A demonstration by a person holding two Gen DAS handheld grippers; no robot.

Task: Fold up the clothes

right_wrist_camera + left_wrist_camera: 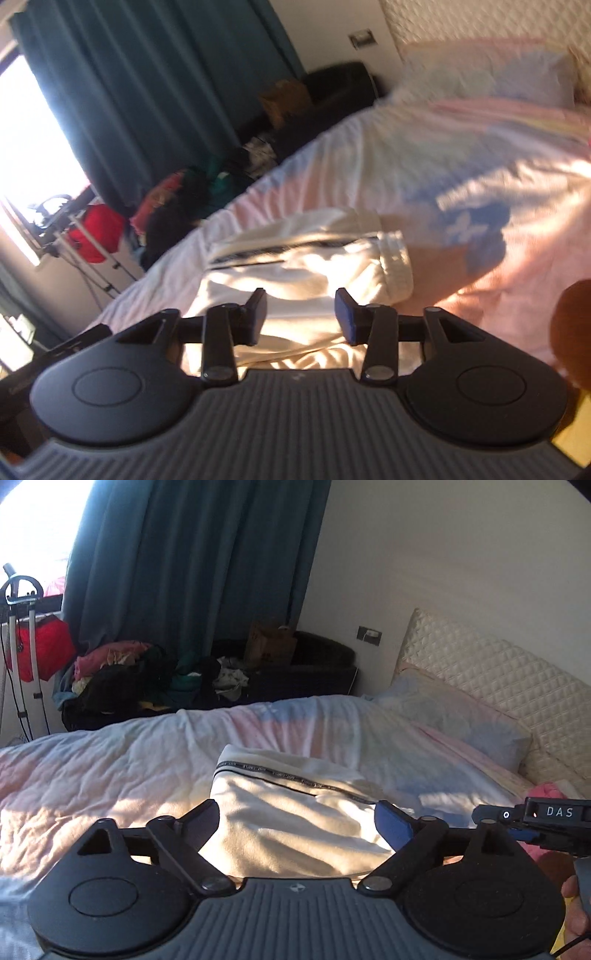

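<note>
Item: cream folded fleece garment with a black lettered stripe [295, 812], lying on the pastel tie-dye bed cover [110, 768], roughly mid-bed, short of the pastel pillow [461, 720].

Left hand-held gripper [297, 827]: jaws spread wide, holding nothing, poised over the garment's near edge.

Right hand-held gripper [300, 317]: jaws parted, holding nothing, above the same garment; view blurred.

Risks (judged): a pinch here may catch only the top layer, or snag the bed cover beneath, and undo the fold; the soft fleece may slip from a shallow grip. Glare and shadow obscure the edges.

Writing: "DAS" in white on the right unit's black body, seen from the left wrist. Stripe lettering too small to read.
</note>
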